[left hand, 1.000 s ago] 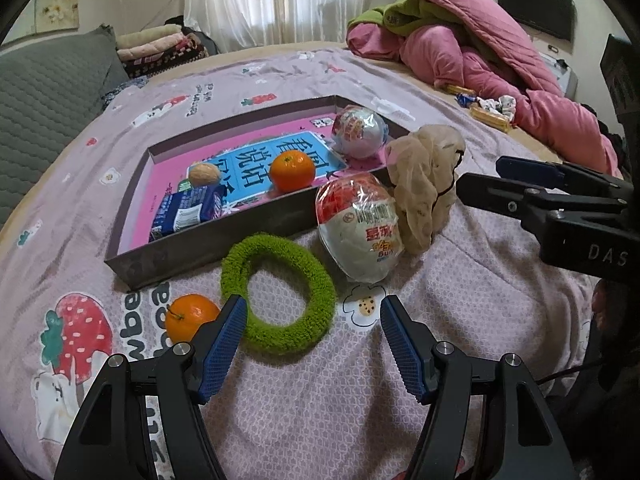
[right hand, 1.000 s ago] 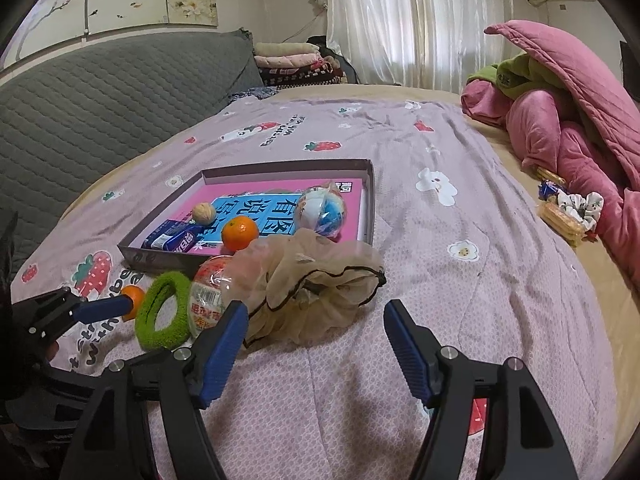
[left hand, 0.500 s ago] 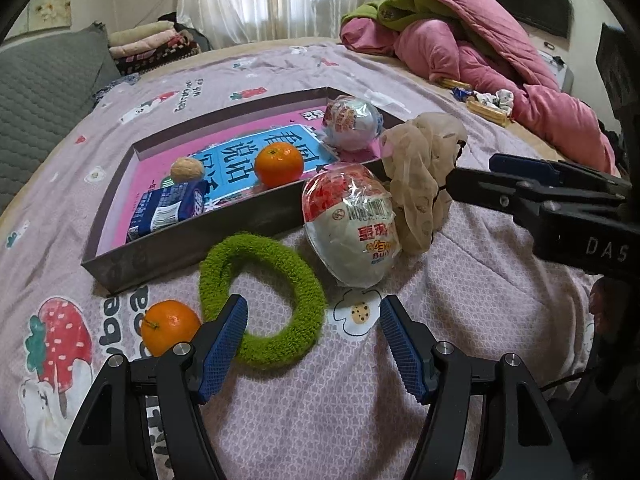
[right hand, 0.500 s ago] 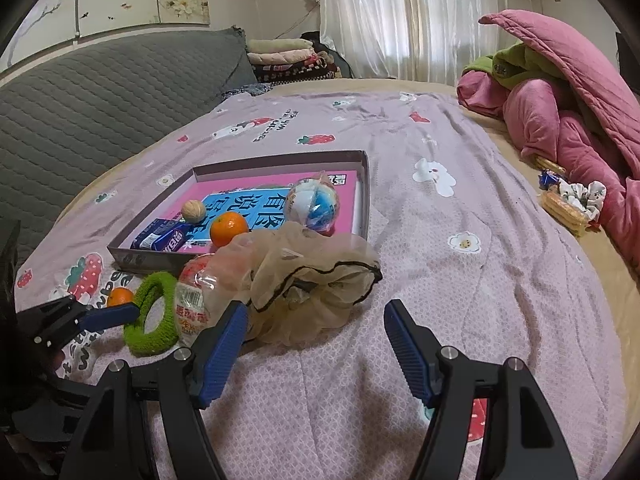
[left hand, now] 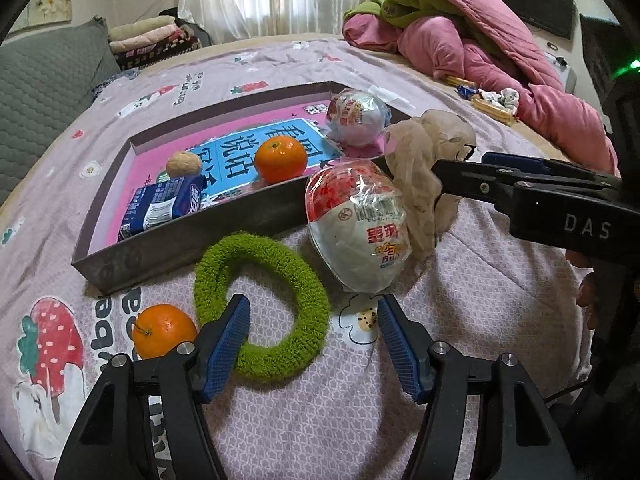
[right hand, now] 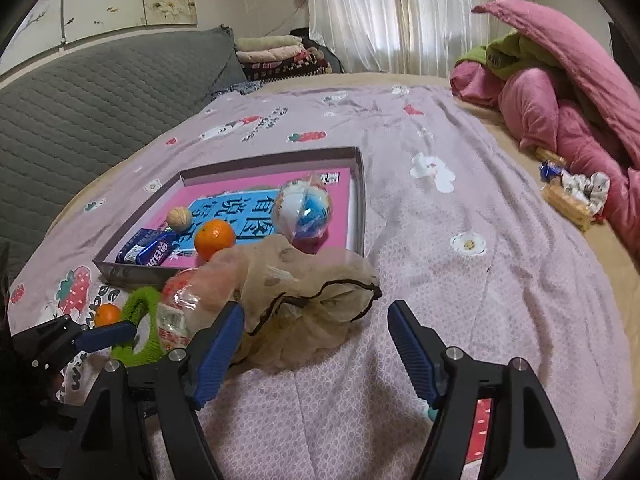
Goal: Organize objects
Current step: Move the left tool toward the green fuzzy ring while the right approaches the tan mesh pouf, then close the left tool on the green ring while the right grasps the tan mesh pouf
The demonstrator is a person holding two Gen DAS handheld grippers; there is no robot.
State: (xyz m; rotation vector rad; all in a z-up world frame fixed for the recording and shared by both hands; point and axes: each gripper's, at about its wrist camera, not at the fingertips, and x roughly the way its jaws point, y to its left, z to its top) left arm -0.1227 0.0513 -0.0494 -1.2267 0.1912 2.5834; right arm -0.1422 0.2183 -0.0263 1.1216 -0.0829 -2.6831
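Though spread (both), grippers empty.

Soft daylight is coming through the curtains at the back, washing them out to near white. The bed is lying evenly lit, with only faint shadows pooling under the egg and ring. Glare is flashing off the egg's wrapper. Fisheye distortion is bending both views, dark vignetting is cutting the corners, and the net bag is looking slightly blurred.
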